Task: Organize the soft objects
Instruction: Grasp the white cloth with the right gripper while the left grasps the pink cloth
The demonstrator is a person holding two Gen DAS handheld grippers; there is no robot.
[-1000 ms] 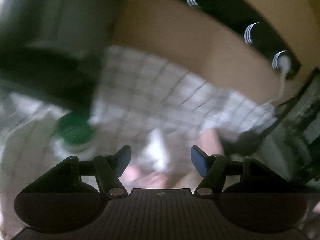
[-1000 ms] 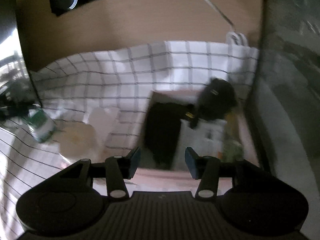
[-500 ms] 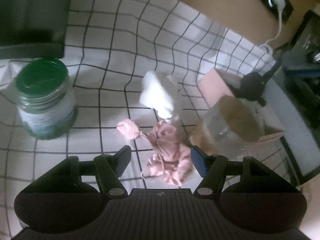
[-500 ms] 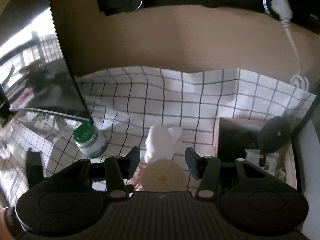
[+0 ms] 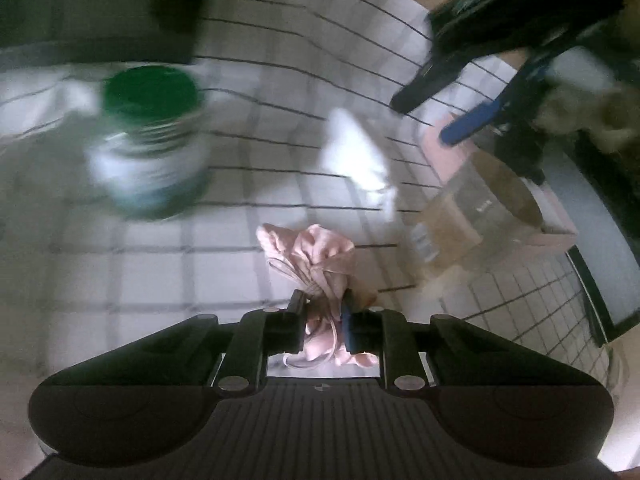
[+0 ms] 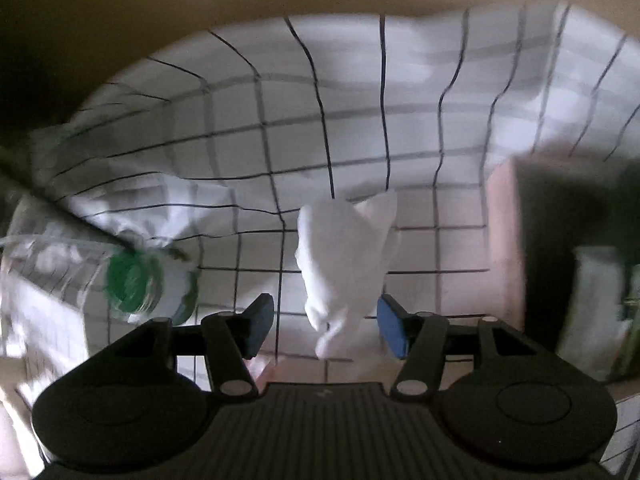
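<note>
Left gripper point(image 5: 323, 322), angled down, just closed on pink cloth point(image 5: 316, 256).

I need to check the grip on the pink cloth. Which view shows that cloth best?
The left wrist view: the pink cloth sits bunched and fairly sharp, centre frame, pinched between the left gripper jaws, which have just been closing. The right wrist view shows at most a pinkish sliver behind its own gripper body.

My left gripper point(image 5: 323, 312) has just closed, jaws pinching pink cloth point(image 5: 316, 256). My right gripper point(image 6: 325, 322) points steeply down, jaws apart and widening, gripping nothing.
</note>
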